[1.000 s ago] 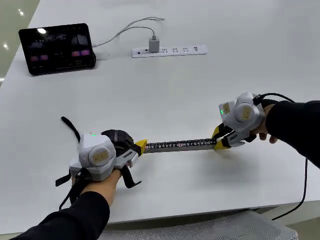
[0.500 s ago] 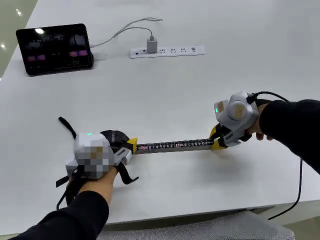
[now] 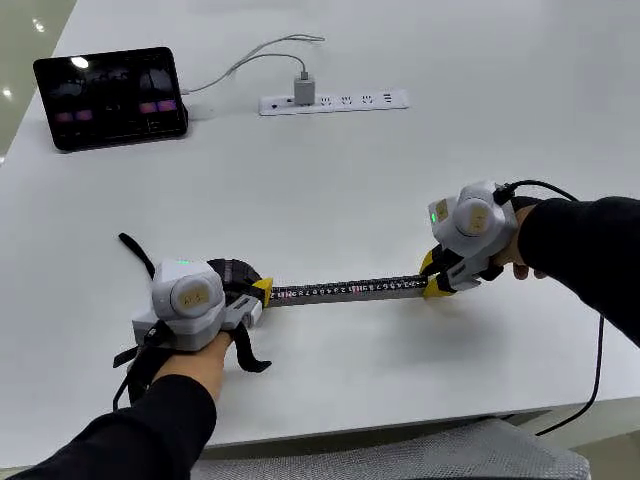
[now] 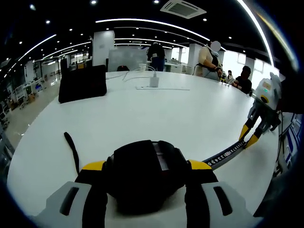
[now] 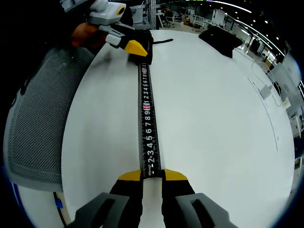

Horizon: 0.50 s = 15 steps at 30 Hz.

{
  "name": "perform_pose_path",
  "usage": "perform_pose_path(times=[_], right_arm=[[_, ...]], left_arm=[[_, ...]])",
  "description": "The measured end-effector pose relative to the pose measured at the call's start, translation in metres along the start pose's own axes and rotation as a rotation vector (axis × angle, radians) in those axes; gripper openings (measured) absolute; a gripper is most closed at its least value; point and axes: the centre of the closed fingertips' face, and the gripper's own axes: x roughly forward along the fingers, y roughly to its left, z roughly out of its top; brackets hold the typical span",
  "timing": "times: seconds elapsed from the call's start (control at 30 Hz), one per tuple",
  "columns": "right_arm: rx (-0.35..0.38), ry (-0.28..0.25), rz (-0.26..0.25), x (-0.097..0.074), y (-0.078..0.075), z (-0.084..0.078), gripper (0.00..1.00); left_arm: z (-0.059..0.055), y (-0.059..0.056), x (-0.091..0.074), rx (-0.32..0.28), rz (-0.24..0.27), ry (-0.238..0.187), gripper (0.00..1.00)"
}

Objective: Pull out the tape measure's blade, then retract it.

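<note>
A black tape measure case [image 3: 238, 278] [image 4: 145, 168] lies on the white table, and my left gripper [image 3: 255, 293] [image 4: 147, 166] is shut on it, yellow tips on either side. Its dark numbered blade [image 3: 345, 291] [image 5: 146, 128] [image 4: 224, 154] runs flat along the table to the right. My right gripper [image 3: 433, 281] [image 5: 152, 175] is shut on the blade's end. A black wrist strap [image 3: 140, 254] [image 4: 72, 149] trails from the case to the left. In the right gripper view the case [image 5: 144, 45] sits at the blade's far end.
A dark tablet [image 3: 112, 96] stands at the back left. A white power strip [image 3: 335, 101] with a plugged charger and cable lies at the back centre. The table's near edge [image 3: 380, 425] runs just below my arms, and people stand beyond the far side in the left gripper view.
The left gripper and case have shifted slightly left over the last second, and the right gripper sits a little lower with the blade end. The blade looks about the same length.
</note>
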Motion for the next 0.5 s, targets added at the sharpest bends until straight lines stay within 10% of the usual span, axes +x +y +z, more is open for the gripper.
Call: perform_pose_path(times=[0.5], right_arm=[[0.024,-0.001,-0.004,-0.0006,0.0016,0.0051,0.11]], left_arm=[[-0.0003,-0.0005,-0.0004,0.002,-0.010,0.012,0.61]])
